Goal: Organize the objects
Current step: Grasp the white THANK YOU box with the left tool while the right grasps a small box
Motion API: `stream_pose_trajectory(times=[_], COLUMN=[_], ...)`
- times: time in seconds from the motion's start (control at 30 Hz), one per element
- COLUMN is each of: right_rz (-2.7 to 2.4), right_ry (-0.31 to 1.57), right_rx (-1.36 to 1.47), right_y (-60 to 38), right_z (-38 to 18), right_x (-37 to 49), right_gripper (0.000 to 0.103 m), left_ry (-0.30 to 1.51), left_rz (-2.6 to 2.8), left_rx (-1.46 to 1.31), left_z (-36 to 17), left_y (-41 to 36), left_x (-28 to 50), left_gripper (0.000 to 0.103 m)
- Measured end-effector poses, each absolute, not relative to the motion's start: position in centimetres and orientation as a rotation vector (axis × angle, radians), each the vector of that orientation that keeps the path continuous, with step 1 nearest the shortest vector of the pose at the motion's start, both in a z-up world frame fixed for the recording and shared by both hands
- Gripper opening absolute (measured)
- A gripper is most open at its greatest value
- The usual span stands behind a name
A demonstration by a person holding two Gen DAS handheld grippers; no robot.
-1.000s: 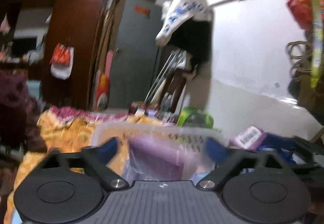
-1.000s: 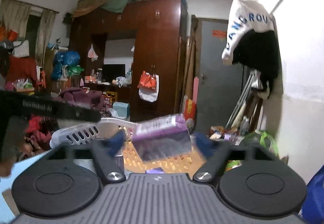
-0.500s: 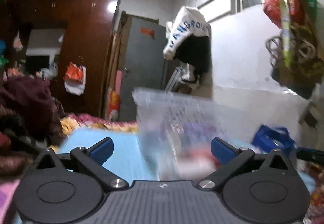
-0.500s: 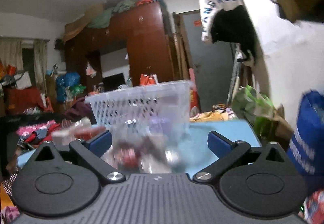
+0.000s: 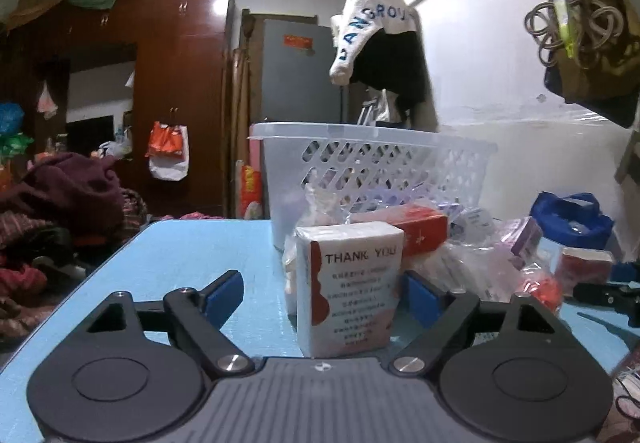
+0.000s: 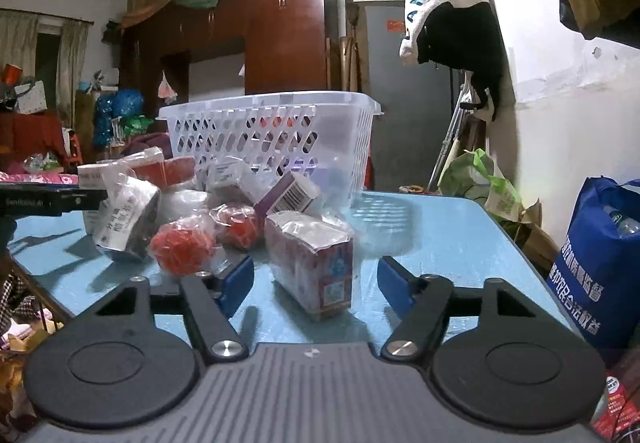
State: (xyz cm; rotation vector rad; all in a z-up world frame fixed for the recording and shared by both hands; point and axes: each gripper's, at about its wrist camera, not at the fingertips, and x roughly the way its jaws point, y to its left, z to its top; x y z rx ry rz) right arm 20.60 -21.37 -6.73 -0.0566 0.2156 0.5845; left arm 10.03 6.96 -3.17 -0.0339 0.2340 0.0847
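- The basket [image 5: 372, 167], of white see-through plastic with slotted walls, is seen upright on the blue table [image 5: 188, 255], behind a heap of small packets.
- The left tool [image 5: 322, 293] is held low and level over the table, its blue fingers [image 5: 222, 293] spread wide; nothing is gripped.
- A white tissue pack [image 5: 350, 289] printed "THANK YOU" stands upright between those fingers, close to the right one; contact cannot be told.
- The right tool [image 6: 316, 283] is likewise held low and level, fingers [image 6: 396, 283] parted and empty.
- A wrapped red carton [image 6: 312, 267] lies tilted between them, apart from both.
- Red mesh-like balls [image 6: 182, 245] in clear wrap lie just left of it.
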Motion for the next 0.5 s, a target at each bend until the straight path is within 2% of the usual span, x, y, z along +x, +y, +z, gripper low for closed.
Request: stream_pose_trajectory(times=[0.17, 0.23, 0.3, 0.33, 0.5], right_rz=[0.595, 0.579, 0.588, 0.598, 0.604], right_ry=[0.211, 0.207, 0.212, 0.215, 0.202], right_rx=[-0.057, -0.085, -0.084, -0.081, -0.064], right_y=[-21.3, -20.9, -21.0, -21.2, -21.9], right_z=[-7.7, -7.8, -8.0, -8.0, -7.9], right_x=[19.7, 19.3, 19.1, 18.9, 18.5], right_gripper=[0.069, 0.047, 0.035, 0.034, 0.032], left_ry=[0.269, 0.282, 0.286, 0.29, 0.245], left_rz=[0.078, 0.092, 0.108, 0.1, 0.089], left_rx=[0.002, 0.021, 0.017, 0.008, -0.048], left_z=[-3.3, -3.3, -3.4, -3.5, -3.9], left_y=[5.8, 5.3, 5.4, 5.5, 6.4], left_x=[10.5, 10.7, 10.8, 10.9, 9.9], left_gripper=[0.088, 0.081, 0.065, 0.057, 0.057])
